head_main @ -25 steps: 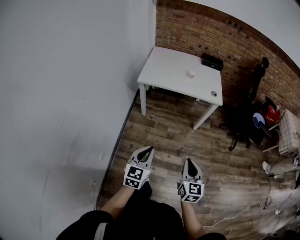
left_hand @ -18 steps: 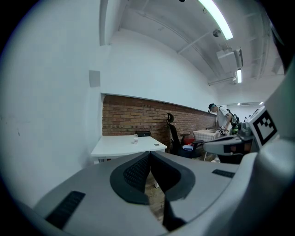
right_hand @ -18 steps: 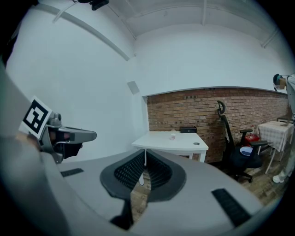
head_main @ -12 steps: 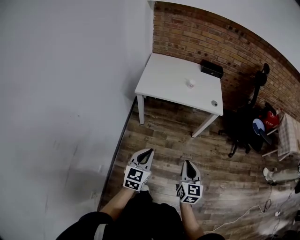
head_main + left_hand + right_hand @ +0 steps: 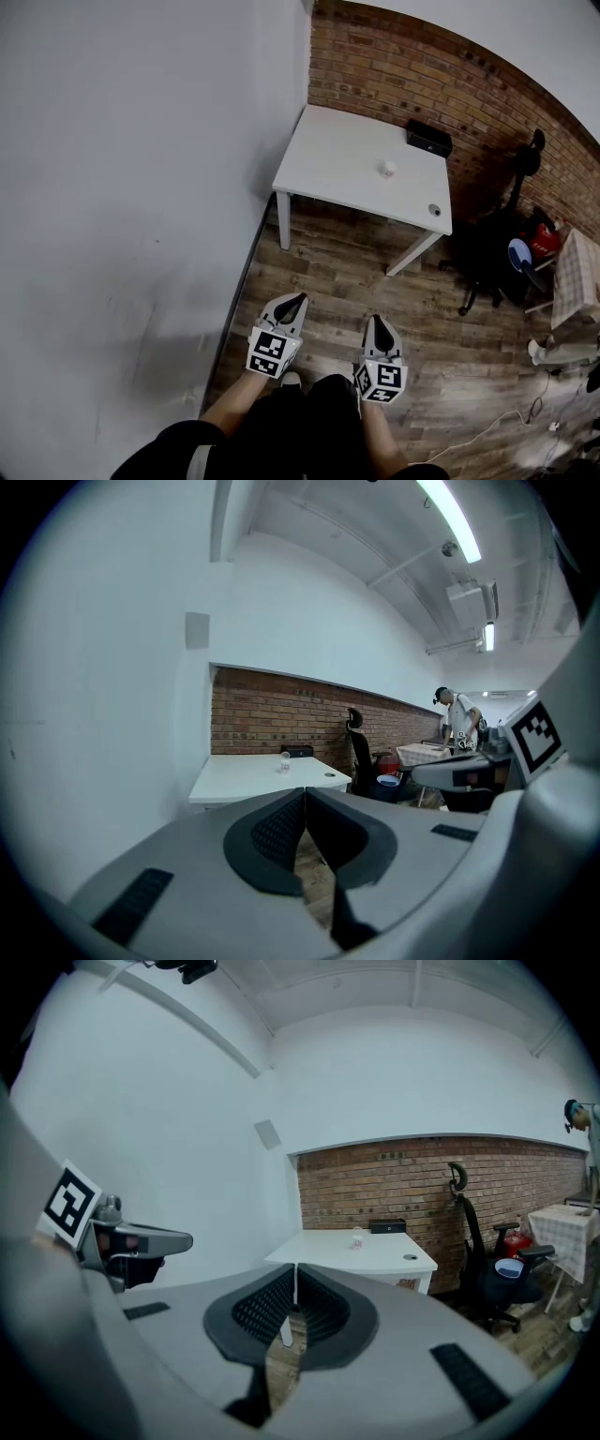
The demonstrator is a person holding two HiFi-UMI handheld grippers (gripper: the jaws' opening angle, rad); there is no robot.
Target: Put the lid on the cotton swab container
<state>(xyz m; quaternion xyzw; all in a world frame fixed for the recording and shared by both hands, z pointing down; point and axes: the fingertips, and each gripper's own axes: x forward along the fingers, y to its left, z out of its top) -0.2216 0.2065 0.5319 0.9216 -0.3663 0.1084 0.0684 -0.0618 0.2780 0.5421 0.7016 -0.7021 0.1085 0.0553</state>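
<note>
A small clear cotton swab container [image 5: 386, 169] stands on the white table [image 5: 337, 159] across the room. Its round lid [image 5: 433, 210] lies apart from it near the table's right front corner. Both grippers are held low over the wooden floor, far from the table. My left gripper [image 5: 300, 298] is shut with nothing in it, and my right gripper [image 5: 377, 321] is shut and empty too. From the left gripper [image 5: 305, 791] I see the container [image 5: 284, 761] and lid [image 5: 329, 775] far ahead. Beyond the right gripper [image 5: 296, 1267] are the container [image 5: 357, 1238] and lid [image 5: 410, 1257].
A black box [image 5: 428, 139] sits at the table's back edge against the brick wall [image 5: 422, 84]. A white wall [image 5: 141, 187] runs along the left. A black office chair [image 5: 492, 253] and a cloth-covered table [image 5: 574, 272] stand right; a person [image 5: 459, 714] stands there.
The head view has shifted a little, so the table sits slightly lower and further right in the picture. Both grippers stay shut, side by side over the floor.
</note>
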